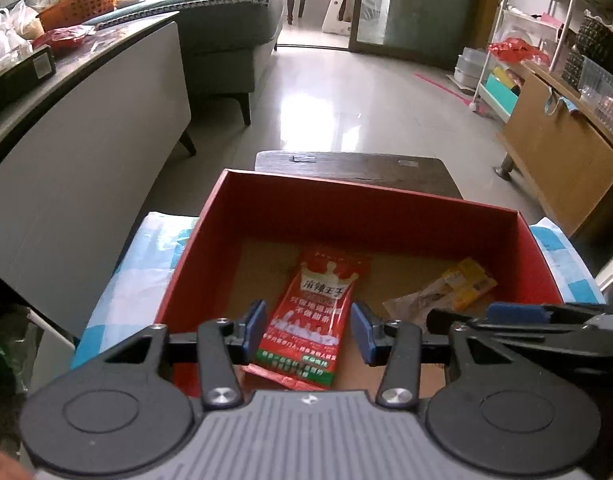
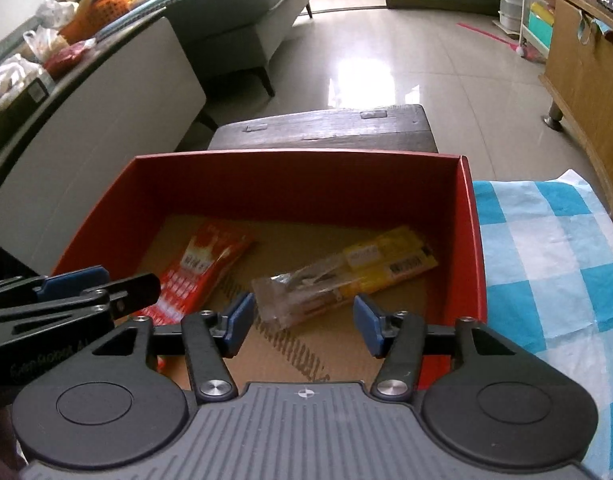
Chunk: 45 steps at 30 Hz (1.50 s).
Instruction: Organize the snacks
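Currently, the open red cardboard box (image 1: 358, 216) (image 2: 298, 176) with a brown corrugated floor rests on the blue-and-white checked cloth (image 1: 146, 264) (image 2: 554, 264) that covers the bench, with a dark wooden stool (image 1: 354, 168) (image 2: 326, 128) just beyond its far wall. Two items lie flat on the box floor: a red foil snack packet with white printed characters (image 1: 310, 312) (image 2: 194, 276) toward the left side, and a yellow-and-clear plastic snack packet (image 1: 446, 288) (image 2: 346, 276) toward the right side; the two packets lie apart. Both devices are positioned at the near wall of the box and point forward and downward into it, side by side. The left hand-held gripper (image 1: 310, 330) (image 2: 86, 288) has its blue-padded fingers (image 1: 255, 330) spread wide, one on each side of the red packet as seen from the left wrist view; whether the pads touch the packet cannot be determined, and nothing is clamped between them. The right hand-held gripper (image 2: 302, 326) (image 1: 526, 320) is likewise spread wide, with its fingers (image 2: 366, 328) framing the near end of the yellow-and-clear packet; nothing is held. In each wrist view the other device enters from the side edge of the frame, close beside the viewing one.
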### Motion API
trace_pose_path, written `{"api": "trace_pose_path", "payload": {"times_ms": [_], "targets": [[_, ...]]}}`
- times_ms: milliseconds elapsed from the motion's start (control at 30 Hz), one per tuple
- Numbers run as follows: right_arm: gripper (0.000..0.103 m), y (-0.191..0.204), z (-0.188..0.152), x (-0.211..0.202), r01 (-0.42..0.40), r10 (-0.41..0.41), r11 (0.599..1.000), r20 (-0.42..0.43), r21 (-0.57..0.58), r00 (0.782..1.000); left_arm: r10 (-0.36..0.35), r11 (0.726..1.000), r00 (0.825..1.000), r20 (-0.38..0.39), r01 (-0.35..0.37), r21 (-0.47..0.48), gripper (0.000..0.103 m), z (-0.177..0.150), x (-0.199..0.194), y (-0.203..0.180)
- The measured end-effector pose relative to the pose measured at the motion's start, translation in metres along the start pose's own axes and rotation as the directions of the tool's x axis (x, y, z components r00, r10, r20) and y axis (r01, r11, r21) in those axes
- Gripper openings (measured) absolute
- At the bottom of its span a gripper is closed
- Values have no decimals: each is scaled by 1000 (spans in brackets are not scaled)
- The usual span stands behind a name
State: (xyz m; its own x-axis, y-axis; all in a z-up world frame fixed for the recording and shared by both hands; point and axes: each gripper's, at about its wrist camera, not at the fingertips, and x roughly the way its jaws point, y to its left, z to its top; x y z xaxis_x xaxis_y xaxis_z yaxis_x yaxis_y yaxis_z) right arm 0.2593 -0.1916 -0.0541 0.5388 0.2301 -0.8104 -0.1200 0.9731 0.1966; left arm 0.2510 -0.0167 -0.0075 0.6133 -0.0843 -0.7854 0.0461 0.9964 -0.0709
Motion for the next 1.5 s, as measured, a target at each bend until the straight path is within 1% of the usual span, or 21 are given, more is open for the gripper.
{"api": "trace_pose_path", "payload": {"times_ms": [33, 100, 300, 433, 567, 700, 967, 1067, 1133, 1300, 1367, 1433, 1500], "targets": [[69, 1, 0, -4, 2, -2, 1000, 3, -2, 1000, -3, 1000, 1000, 3, 3, -4, 41, -1, -4, 2], [72, 5, 0, -12, 11, -11, 1000, 17, -6, 1000, -9, 1000, 1000, 5, 9, -18, 41, -4, -11, 6], [74, 14, -3, -44, -1, 2, 1000, 64, -12, 998, -9, 1000, 1000, 27, 10, -18, 41, -13, -35, 8], [78, 23, -12, -62, 13, -9, 999, 80, -38, 997, -13, 1000, 999, 47, 14, -22, 42, -21, -54, 12], [78, 24, -22, -75, 1, 1, 1000, 86, -25, 996, -13, 1000, 998, 60, 14, -13, 45, -29, -68, 15], [79, 30, -33, -85, -6, 9, 999, 90, -34, 996, -5, 1000, 998, 67, 5, -4, 45, -38, -77, 15], [79, 39, -51, -97, -19, 22, 999, 88, -37, 996, -6, 1000, 999, 53, 6, -14, 45, -58, -94, 23], [81, 44, -60, -101, -23, 27, 999, 81, -47, 996, -13, 1000, 999, 39, 13, -15, 46, -69, -100, 29], [87, 45, -66, -102, -23, 27, 998, 73, -51, 997, -21, 999, 1000, 20, 22, -28, 47, -77, -102, 35], [87, 47, -77, -103, -29, 31, 998, 46, -53, 998, -26, 997, 999, -35, 24, -77, 51, -99, -105, 54], [87, 47, -80, -106, -35, 37, 998, 47, -55, 998, -17, 996, 998, -67, 10, -93, 53, -106, -99, 60], [87, 47, -82, -110, -43, 45, 998, 49, -56, 998, -3, 994, 995, -105, -8, -110, 54, -110, -90, 65], [87, 47, -84, -112, -45, 48, 997, 46, -58, 998, -4, 992, 991, -131, -12, -123, 54, -113, -83, 67]]}}
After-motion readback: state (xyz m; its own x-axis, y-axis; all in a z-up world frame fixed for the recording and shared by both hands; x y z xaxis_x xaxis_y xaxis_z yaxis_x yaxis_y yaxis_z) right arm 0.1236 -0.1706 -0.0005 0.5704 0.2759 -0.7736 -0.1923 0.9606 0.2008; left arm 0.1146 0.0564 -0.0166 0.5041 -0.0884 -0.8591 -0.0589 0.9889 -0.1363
